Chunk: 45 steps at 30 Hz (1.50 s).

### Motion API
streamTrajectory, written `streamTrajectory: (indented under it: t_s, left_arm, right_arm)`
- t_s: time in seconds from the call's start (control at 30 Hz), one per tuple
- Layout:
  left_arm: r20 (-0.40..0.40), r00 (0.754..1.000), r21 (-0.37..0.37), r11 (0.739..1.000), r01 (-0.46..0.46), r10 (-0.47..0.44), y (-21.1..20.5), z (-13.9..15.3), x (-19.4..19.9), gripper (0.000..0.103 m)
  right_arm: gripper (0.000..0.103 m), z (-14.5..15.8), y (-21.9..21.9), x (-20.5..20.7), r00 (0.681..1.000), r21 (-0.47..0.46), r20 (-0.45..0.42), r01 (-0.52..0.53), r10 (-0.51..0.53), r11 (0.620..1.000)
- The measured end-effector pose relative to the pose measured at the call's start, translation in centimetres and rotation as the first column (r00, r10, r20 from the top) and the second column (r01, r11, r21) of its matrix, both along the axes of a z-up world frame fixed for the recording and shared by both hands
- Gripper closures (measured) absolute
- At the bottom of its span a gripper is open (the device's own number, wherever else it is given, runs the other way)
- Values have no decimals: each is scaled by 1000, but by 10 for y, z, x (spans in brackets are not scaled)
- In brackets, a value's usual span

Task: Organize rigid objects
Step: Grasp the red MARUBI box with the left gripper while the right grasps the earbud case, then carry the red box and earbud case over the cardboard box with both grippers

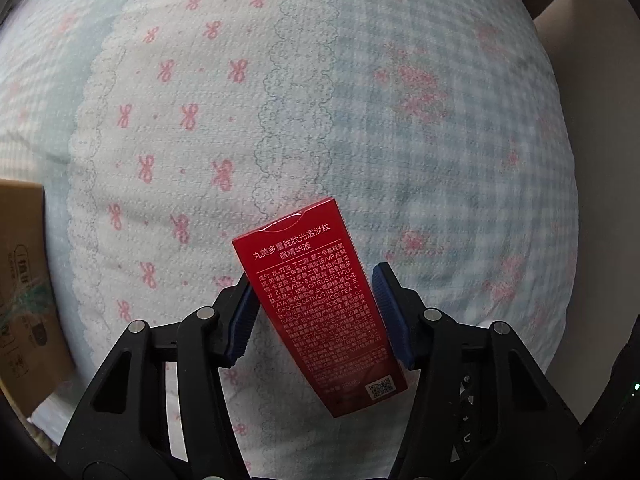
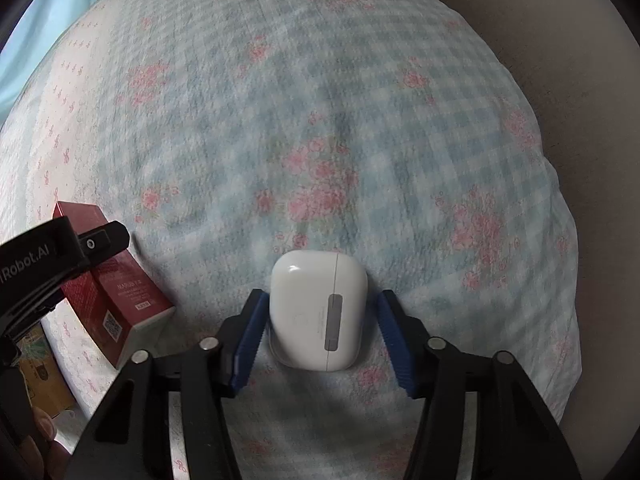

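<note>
A red cosmetics box (image 1: 316, 296) with white print lies on the flowered bedspread (image 1: 280, 100). My left gripper (image 1: 313, 273) points down over it, and both blue pads press its long sides. In the right wrist view the same red box (image 2: 128, 304) sits at the left, with a black finger (image 2: 102, 240) of the left gripper across it. A white earbud case (image 2: 318, 312) lies on the checked part of the spread (image 2: 320, 120). My right gripper (image 2: 322, 295) straddles the case with its pads closed against its sides.
A brown cardboard box (image 1: 20, 280) stands past the bed's left edge and shows again as a cardboard box (image 2: 40, 372) in the right wrist view. A person's fingertip (image 2: 42, 424) appears at lower left. Beige floor (image 2: 560, 60) lies beyond the bed's right edge.
</note>
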<state>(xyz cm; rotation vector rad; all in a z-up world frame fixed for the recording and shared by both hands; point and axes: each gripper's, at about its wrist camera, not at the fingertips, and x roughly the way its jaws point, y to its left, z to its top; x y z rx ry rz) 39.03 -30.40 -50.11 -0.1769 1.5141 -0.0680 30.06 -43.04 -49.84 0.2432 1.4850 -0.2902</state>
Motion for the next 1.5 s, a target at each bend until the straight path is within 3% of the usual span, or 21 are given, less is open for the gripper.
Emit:
streamTrajectory:
  t_s: [0.23, 0.4, 0.7, 0.93, 1.17, 1.33, 1.5]
  left_arm:
    - [46, 999, -49, 999, 6, -3, 11, 12, -13, 58]
    - [87, 996, -83, 997, 2, 6, 24, 33, -21, 62]
    - [174, 984, -84, 996, 41, -26, 48, 86, -31, 65]
    - [284, 958, -89, 995, 49, -22, 73, 149, -51, 65]
    - [381, 924, -138, 990, 12, 42, 120, 227, -86, 65]
    - [434, 898, -108, 994, -24, 69, 171, 273, -118, 65]
    - [465, 878, -82, 993, -81, 110, 229, 301, -147, 65]
  right_arm:
    - [61, 0, 9, 4, 1000, 7, 18, 10, -10, 1000]
    - [61, 17, -2, -5, 998, 24, 62, 7, -9, 1000]
    - [62, 72, -5, -22, 989, 39, 149, 7, -12, 999]
    - [61, 130, 7, -38, 973, 22, 227, -43, 37, 999]
    - [61, 181, 43, -53, 933, -33, 317, -169, 171, 985]
    - [61, 217, 80, -62, 889, -48, 368, -274, 272, 961]
    - [61, 244, 134, -68, 837, -46, 410, -377, 362, 925]
